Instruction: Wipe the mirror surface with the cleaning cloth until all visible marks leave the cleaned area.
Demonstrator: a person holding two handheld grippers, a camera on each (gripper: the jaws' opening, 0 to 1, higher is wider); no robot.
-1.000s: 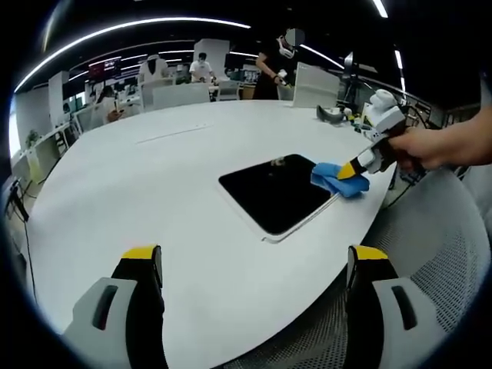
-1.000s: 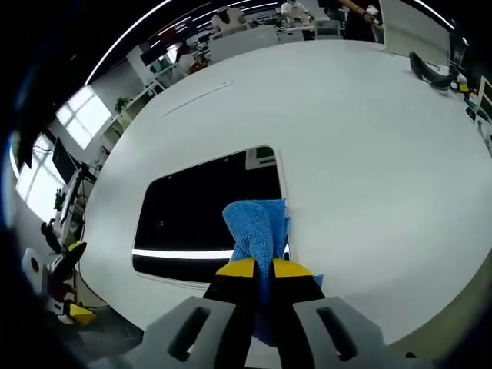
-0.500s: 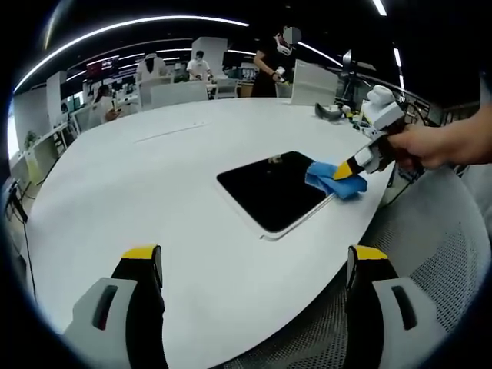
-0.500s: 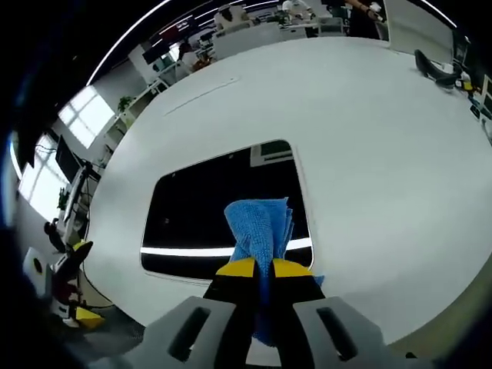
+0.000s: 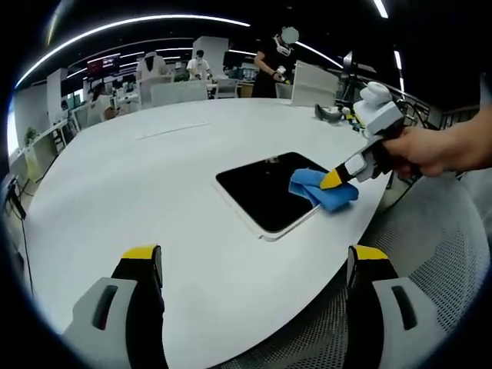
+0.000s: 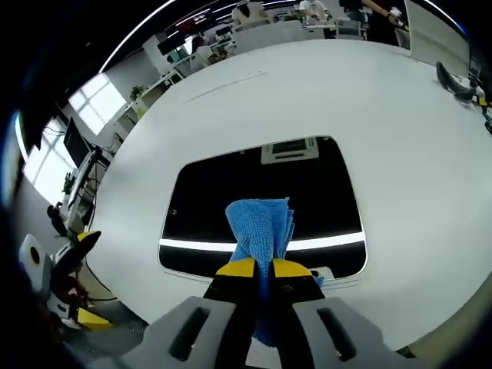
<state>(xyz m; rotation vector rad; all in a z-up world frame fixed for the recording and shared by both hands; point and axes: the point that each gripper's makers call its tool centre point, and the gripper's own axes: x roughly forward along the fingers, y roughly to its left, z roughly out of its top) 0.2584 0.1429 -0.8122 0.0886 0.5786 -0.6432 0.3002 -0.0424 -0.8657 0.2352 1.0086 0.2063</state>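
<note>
Dark mirror (image 6: pixel 261 207) flat on white worktop (image 6: pixel 400 154), near the edge; a bright light strip reflected across it in the right gripper view. Blue cloth (image 6: pixel 261 231) lying on the mirror's near part, pinched in the right hand-held gripper (image 6: pixel 257 269), yellow-tipped jaws pressed together on the fabric. From the left gripper view: same cloth (image 5: pixel 321 188) at the mirror's (image 5: pixel 261 192) right side, right hand-held gripper (image 5: pixel 332 181) slanting down onto it, gripped by a hand (image 5: pixel 427 150) reaching in from the right. Left hand-held gripper (image 5: pixel 254 257) hovering back off the worktop (image 5: pixel 154 177), jaws spread wide, holding nothing. Mesh chair (image 5: pixel 430 261) beside the worktop edge. Open office beyond, desks, people (image 5: pixel 275 65) standing far off, ceiling light strips overhead.
</note>
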